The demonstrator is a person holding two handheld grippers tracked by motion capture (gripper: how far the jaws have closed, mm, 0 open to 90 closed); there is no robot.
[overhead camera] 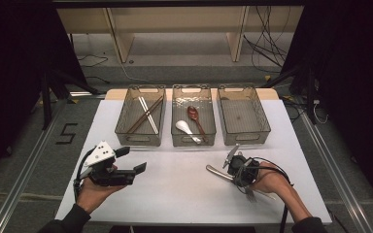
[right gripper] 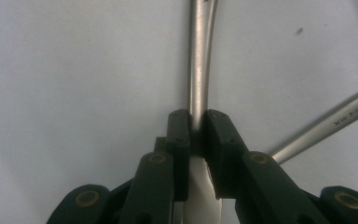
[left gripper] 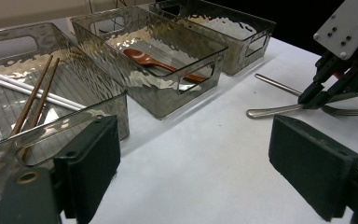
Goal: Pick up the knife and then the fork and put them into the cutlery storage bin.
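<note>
White desk (overhead camera: 175, 189) on a grey floor, dark room all around. Three see-through bins (overhead camera: 193, 121) in a row at the far side. Right gripper (right gripper: 193, 128) fingers pinching a metal fork (right gripper: 199, 70) down on the desk near the front right. Left gripper (left gripper: 191, 163) fingers spread wide, holding nothing. Fork prongs partly hidden under the hand.

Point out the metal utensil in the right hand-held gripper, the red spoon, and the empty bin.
Metal utensil (right gripper: 199, 70): right gripper view, on its handle above the jaws.
Red spoon (overhead camera: 193, 113): high view, on its bowl.
Empty bin (overhead camera: 261, 115): high view, on its right wall.
</note>
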